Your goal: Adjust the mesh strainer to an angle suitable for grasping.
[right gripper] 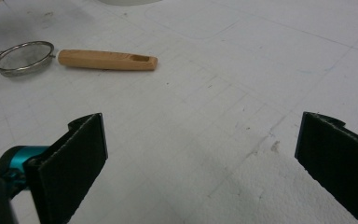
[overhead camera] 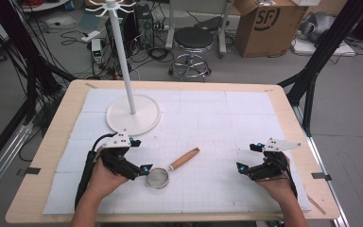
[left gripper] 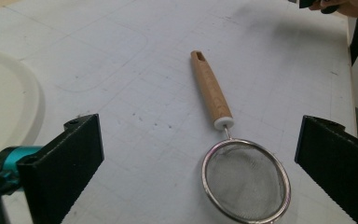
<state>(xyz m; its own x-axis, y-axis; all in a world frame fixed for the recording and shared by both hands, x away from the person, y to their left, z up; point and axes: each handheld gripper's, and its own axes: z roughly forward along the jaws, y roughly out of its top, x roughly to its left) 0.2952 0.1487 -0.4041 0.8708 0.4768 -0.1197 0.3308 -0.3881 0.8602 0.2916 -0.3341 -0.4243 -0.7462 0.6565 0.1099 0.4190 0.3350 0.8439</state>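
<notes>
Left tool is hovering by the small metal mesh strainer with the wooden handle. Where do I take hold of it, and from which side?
Probably the wooden handle of the metal mesh strainer: it lies flat and bare on the white mat, a straight bar, unlike the round, thin rim. Bring the open left tool down from above with the jaws across the handle's width, near the white collar.

A silver mesh strainer (overhead camera: 158, 178) with a tan wooden handle lies on white (faintly gridded) mat (overhead camera: 217, 123).
</notes>
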